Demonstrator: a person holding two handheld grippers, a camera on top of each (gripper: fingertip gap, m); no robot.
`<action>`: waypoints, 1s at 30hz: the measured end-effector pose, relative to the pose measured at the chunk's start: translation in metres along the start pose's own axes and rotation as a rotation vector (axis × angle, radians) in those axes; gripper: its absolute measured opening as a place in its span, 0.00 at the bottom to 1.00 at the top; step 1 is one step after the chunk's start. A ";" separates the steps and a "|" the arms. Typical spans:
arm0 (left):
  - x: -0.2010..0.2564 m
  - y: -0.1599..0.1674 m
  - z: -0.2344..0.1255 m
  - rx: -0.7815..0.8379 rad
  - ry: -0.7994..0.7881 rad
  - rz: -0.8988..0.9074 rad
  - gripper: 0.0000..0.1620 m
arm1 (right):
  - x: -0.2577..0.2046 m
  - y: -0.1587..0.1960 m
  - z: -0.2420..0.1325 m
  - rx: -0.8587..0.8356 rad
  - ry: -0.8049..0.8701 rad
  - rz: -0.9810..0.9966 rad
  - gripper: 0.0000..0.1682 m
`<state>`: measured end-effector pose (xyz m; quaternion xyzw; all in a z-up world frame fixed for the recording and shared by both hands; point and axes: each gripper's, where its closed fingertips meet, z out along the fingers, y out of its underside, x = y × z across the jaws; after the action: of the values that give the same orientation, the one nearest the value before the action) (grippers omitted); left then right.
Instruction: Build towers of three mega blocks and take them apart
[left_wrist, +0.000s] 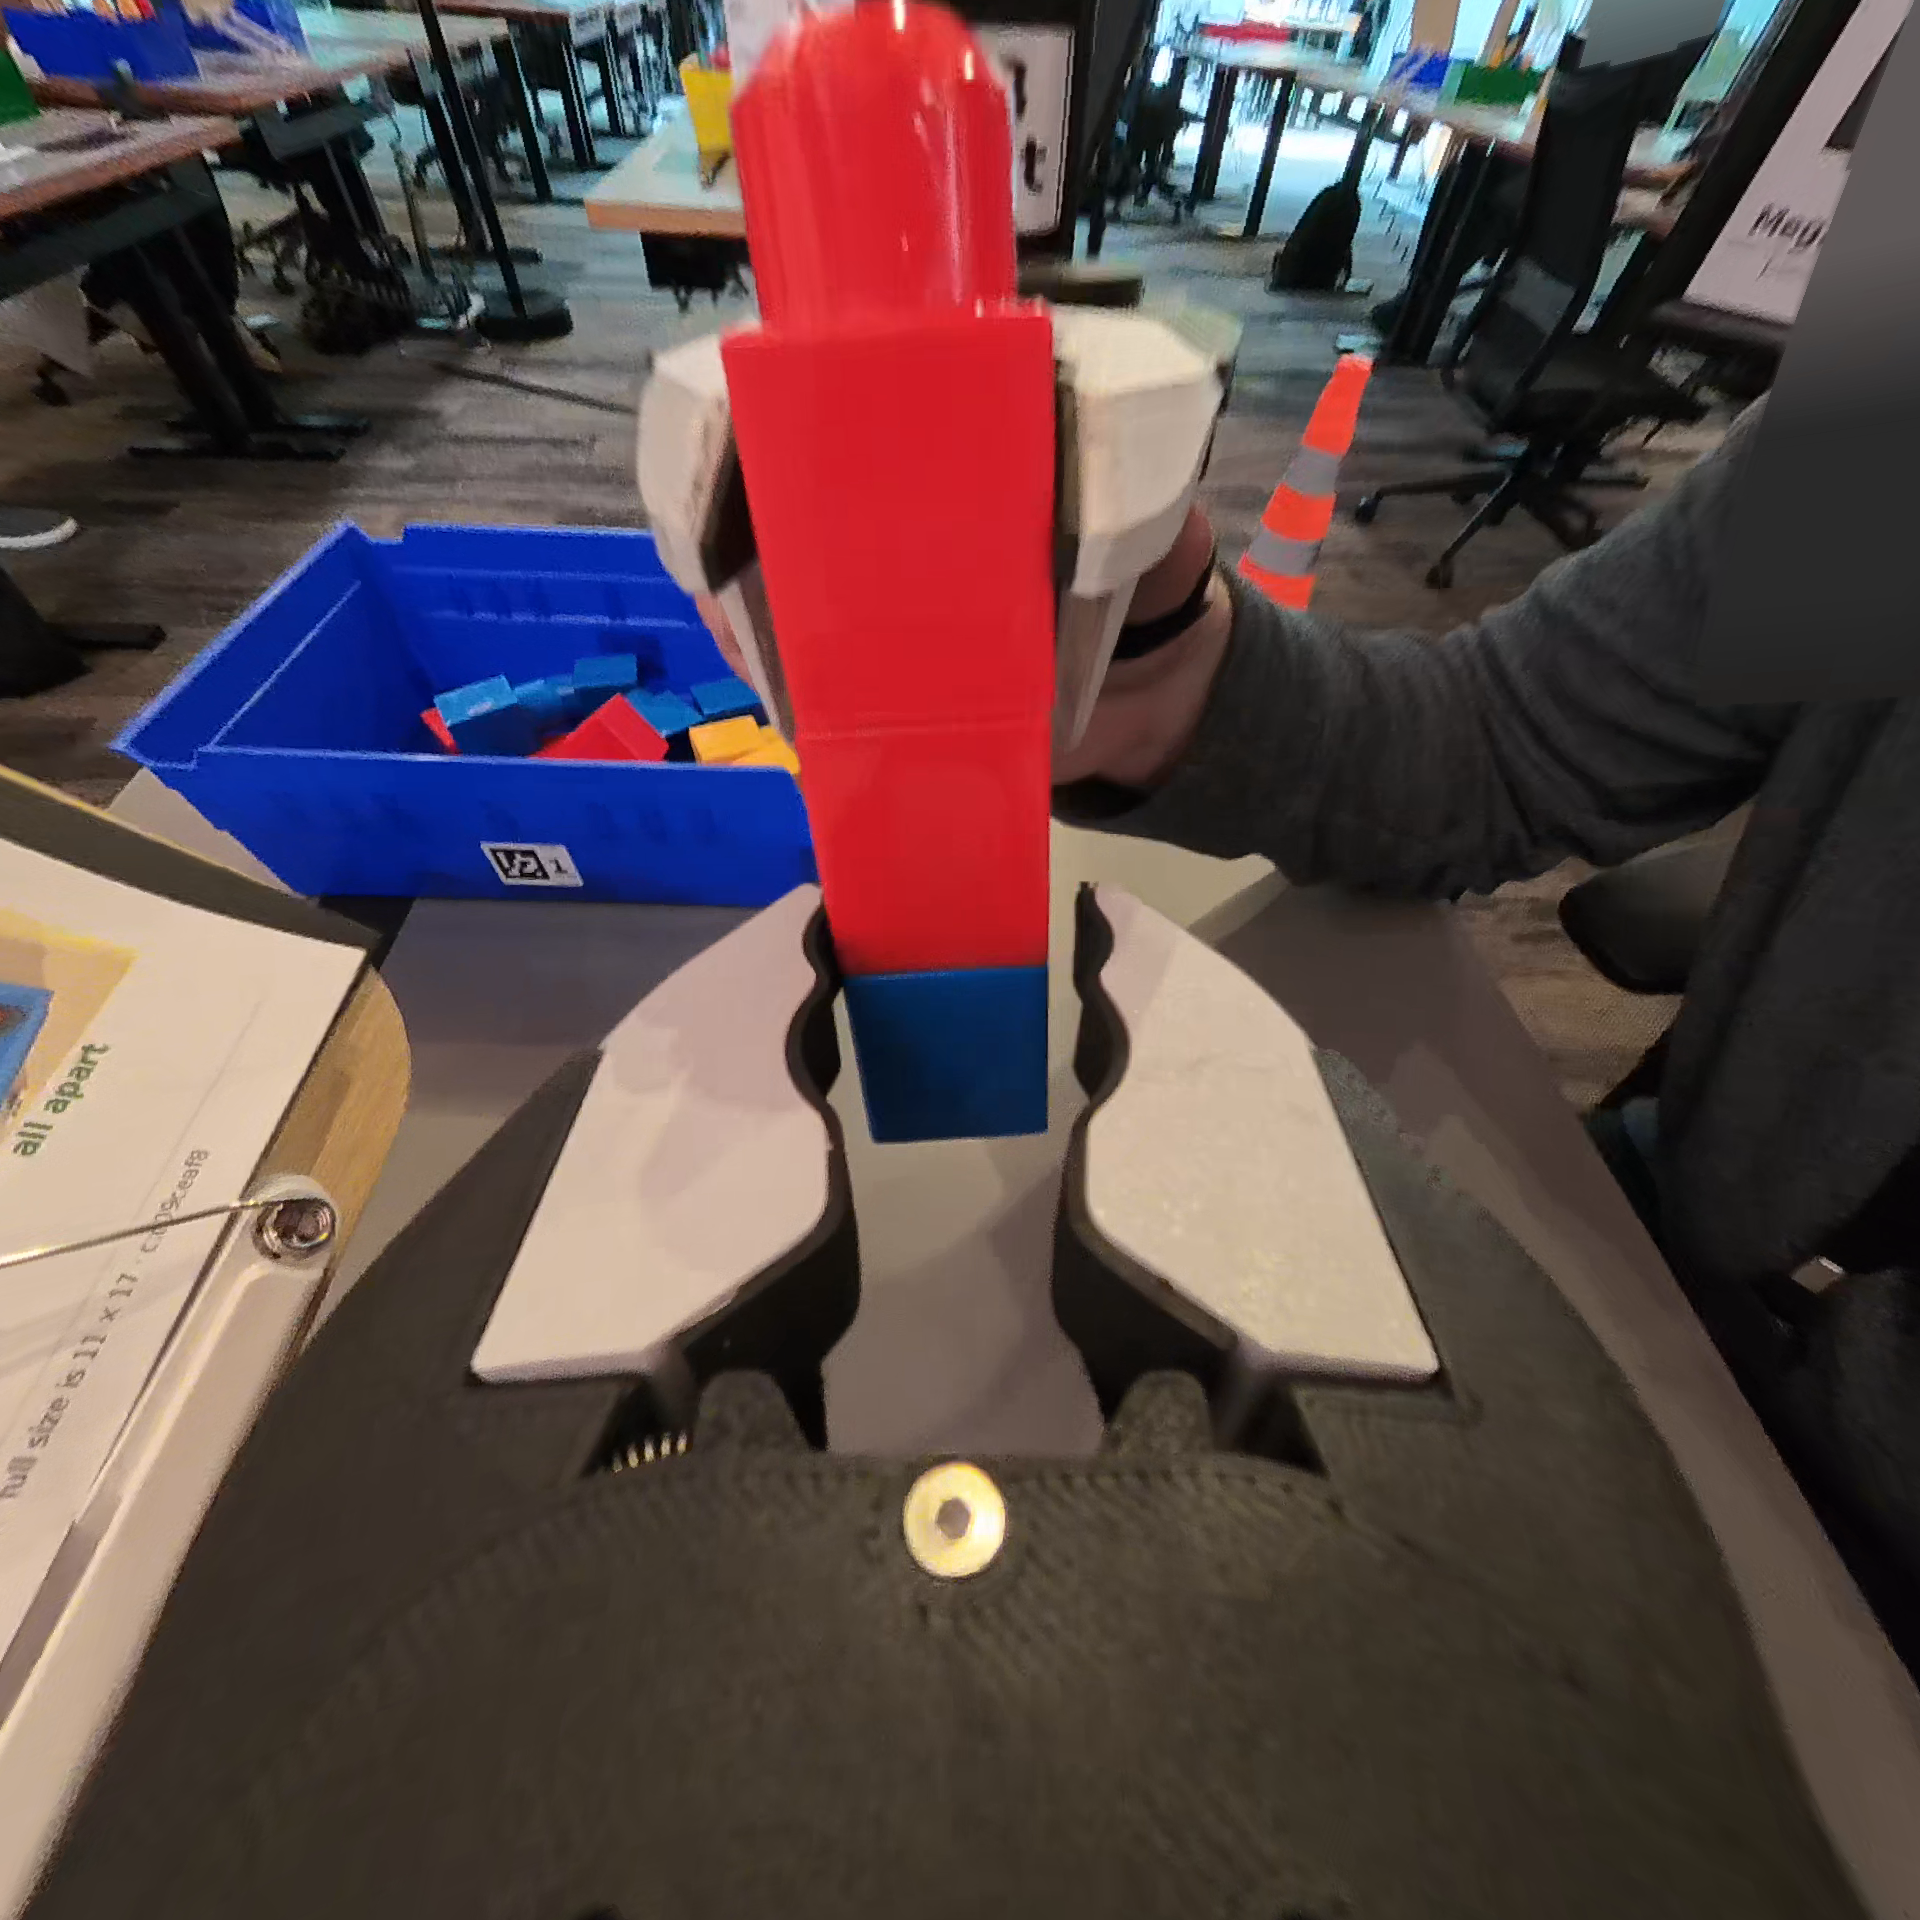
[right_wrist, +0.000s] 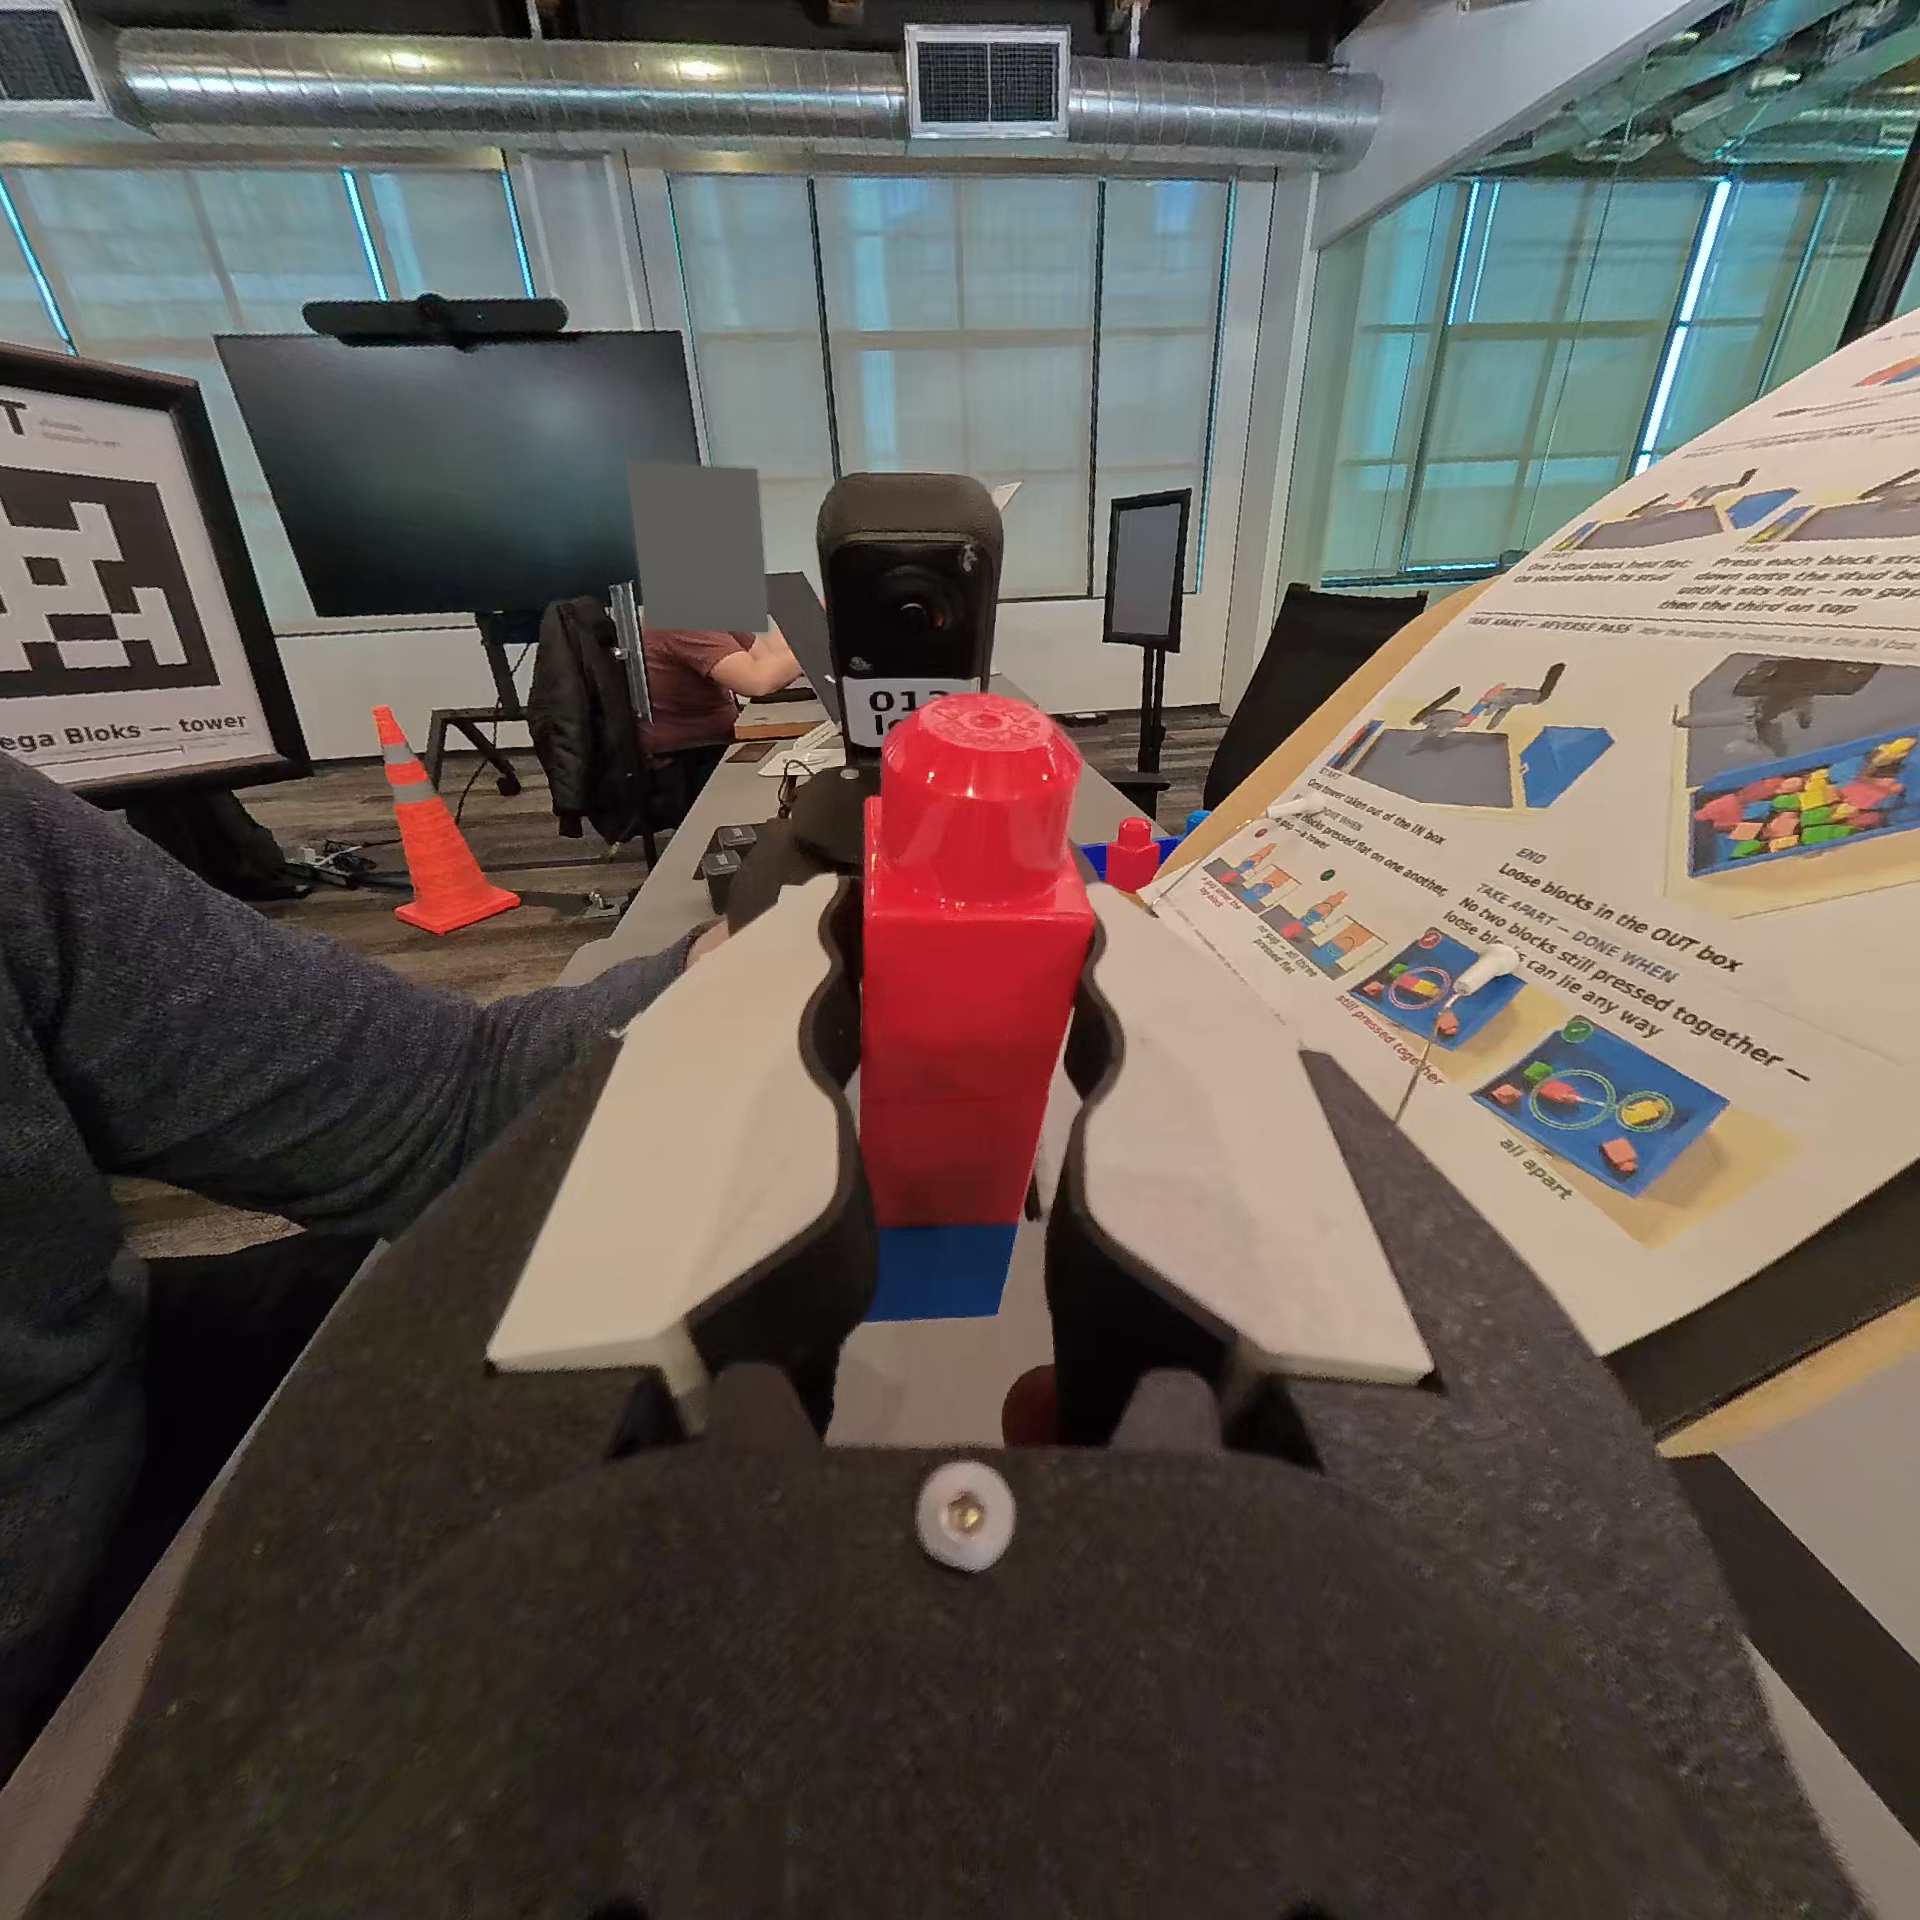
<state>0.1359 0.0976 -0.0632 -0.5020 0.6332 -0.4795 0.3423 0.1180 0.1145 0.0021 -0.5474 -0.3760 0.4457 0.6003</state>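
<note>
Tower: three blocks stacked upright on the grey table (left_wrist: 1351, 1039) — a blue block (left_wrist: 951, 1055) at the bottom, a middle red block (left_wrist: 930, 842) pressed onto it, a top red block (left_wrist: 894, 520) with one round stud pointing up.
Left gripper (left_wrist: 951, 997): its white fingers (left_wrist: 686, 1143) stand either side of the blue block; the left one looks to touch it, a narrow gap shows on the right — cannot tell whether it is clamped.
Right gripper (right_wrist: 961, 1023): pinching the tower at the red blocks, one finger flat on each side; in the left wrist view it shows (left_wrist: 904, 488) at the top red block.
Hand: the person's hand (left_wrist: 1143, 686), in a grey sleeve, holds the right gripper from behind the tower.
Instruction sheet (right_wrist: 1621, 935): on a tilted wooden board just beside the tower, held by a thin wire and screw.
Blue bin (left_wrist: 312, 800): on the table behind the tower, with loose blue, red and yellow blocks inside.
Other blocks: a small red one (right_wrist: 1132, 847) stands near the board's far edge.
Camera: the left gripper's black camera (right_wrist: 912, 603) rises right behind the tower.
Farther off: an orange cone (right_wrist: 436, 831) on the floor, a framed sign (right_wrist: 104, 582), a dark screen (right_wrist: 457, 468), a seated person at a desk, office chairs and tables.
</note>
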 end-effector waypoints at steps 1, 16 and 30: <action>-0.001 -0.001 -0.001 0.005 -0.002 -0.005 0.24 | -0.001 0.000 0.000 0.004 -0.007 0.003 0.21; -0.016 0.024 0.001 -0.142 -0.114 0.041 0.23 | -0.003 -0.023 -0.014 0.079 0.007 -0.007 0.22; -0.015 0.010 -0.010 -0.067 -0.096 0.015 0.22 | 0.098 -0.028 -0.139 -0.074 0.561 -0.031 0.21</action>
<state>0.1275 0.1157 -0.0700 -0.5310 0.6354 -0.4307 0.3589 0.2836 0.1625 0.0095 -0.6651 -0.2194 0.2532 0.6674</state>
